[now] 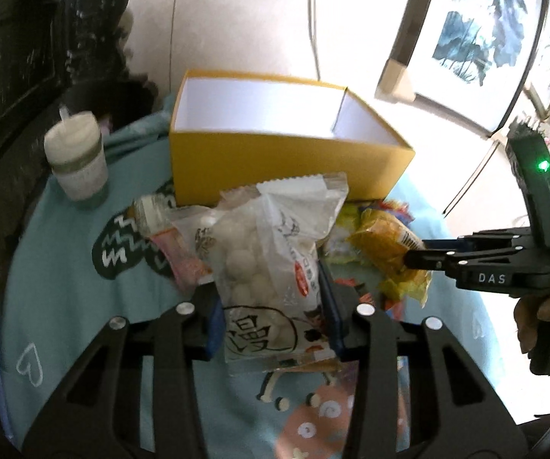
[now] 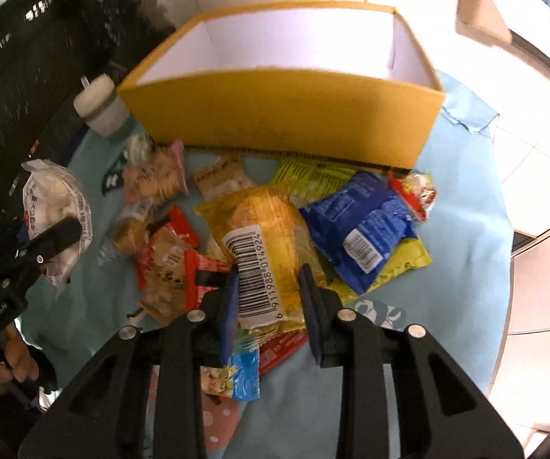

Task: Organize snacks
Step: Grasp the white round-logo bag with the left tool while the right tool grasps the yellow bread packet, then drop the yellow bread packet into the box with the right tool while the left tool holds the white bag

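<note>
Left wrist view, nearest: left claw, blue pads clamped on clear bag of white balls, bag upright between the pads. Right wrist view, nearest: right claw clamped on yellow barcode packet, barcode facing the lens. Below that claw, at 6 o'clock: small blue-edged packet on the teal cloth covering the tabletop. Middle distance: loose snack pile; blue packet at 2 o'clock of the held yellow packet, overlapping a yellow-green packet; red-and-clear packet at 9 o'clock; pink packet at 10 o'clock. Farther: open yellow box, white inside, no contents visible, at 12 o'clock, pile just beside its near wall. Far, at 10 o'clock: white lidded cup standing near the box's left corner. Right edge of left view: framed pictures.
</note>
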A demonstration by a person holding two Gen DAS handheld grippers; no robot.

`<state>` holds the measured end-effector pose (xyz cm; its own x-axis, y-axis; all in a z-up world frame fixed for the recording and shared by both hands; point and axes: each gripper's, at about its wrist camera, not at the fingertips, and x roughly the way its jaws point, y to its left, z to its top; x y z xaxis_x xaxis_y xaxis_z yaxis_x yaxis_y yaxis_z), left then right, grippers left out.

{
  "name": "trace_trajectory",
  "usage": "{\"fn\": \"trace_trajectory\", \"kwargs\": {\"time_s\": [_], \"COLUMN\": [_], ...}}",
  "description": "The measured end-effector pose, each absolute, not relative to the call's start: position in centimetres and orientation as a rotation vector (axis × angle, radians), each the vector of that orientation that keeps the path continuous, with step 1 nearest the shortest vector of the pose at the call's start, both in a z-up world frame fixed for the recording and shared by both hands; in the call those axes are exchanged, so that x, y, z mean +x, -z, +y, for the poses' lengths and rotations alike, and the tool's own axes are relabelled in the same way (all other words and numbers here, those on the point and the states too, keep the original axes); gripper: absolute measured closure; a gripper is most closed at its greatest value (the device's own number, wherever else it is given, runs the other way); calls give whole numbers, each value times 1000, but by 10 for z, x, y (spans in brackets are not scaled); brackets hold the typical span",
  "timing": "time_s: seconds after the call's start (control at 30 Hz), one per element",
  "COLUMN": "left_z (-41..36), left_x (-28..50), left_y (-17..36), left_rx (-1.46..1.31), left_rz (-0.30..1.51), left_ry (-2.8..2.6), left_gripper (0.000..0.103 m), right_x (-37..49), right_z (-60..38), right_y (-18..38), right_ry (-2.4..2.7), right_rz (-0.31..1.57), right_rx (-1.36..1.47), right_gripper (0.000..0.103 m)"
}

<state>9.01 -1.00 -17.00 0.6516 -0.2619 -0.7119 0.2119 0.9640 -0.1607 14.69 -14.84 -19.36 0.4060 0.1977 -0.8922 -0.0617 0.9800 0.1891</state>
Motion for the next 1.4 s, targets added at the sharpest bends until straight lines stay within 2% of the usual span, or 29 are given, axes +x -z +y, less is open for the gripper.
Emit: {"fn": "trace_trajectory", "kwargs": {"time_s": [0.37,0.4,0.43,0.53,0.6,0.67,0.73,0.9,1.0,1.07,1.13,1.23,1.3,1.37,1.4], "left_z": [-4,-3,-2,2,5,8,9,9,12,13,11,6,4,5,6], "left_x": [81,81,80,83,87,90,89,82,82,83,83,84,84,83,83], "left_y": [130,125,117,101,96,97,102,113,119,122,126,131,132,133,133], "left_rx": [-81,-80,-79,-86,-100,-115,-117,-113,-120,-120,-122,-120,-118,-118,-119], "left_rz": [747,736,721,692,695,714,726,760,780,790,799,816,822,823,823], "left_ry": [280,280,279,273,265,255,255,260,259,262,267,277,280,280,278], "left_gripper": [61,61,61,61,61,61,61,61,61,61,61,61,61,61,61], "right_x": [126,125,125,127,132,130,127,98,80,74,77,79,75,72,71], "right_z": [-166,-167,-169,-171,-167,-161,-155,-148,-125,-121,-127,-133,-133,-132,-133], "right_y": [138,132,123,112,126,142,162,208,222,237,249,262,269,263,259], "right_ry": [-178,-181,-183,-186,-212,-202,-185,-181,-232,-211,-189,-167,-173,-178,-173], "right_rz": [1017,1004,983,975,1067,1110,1164,1276,1265,1273,1287,1298,1306,1295,1292], "right_rx": [223,228,232,229,209,148,98,36,-175,-249,-169,-48,7,2,4], "right_gripper": [73,74,85,86,85,77,45,42,41,32,18,6,5,16,27]}}
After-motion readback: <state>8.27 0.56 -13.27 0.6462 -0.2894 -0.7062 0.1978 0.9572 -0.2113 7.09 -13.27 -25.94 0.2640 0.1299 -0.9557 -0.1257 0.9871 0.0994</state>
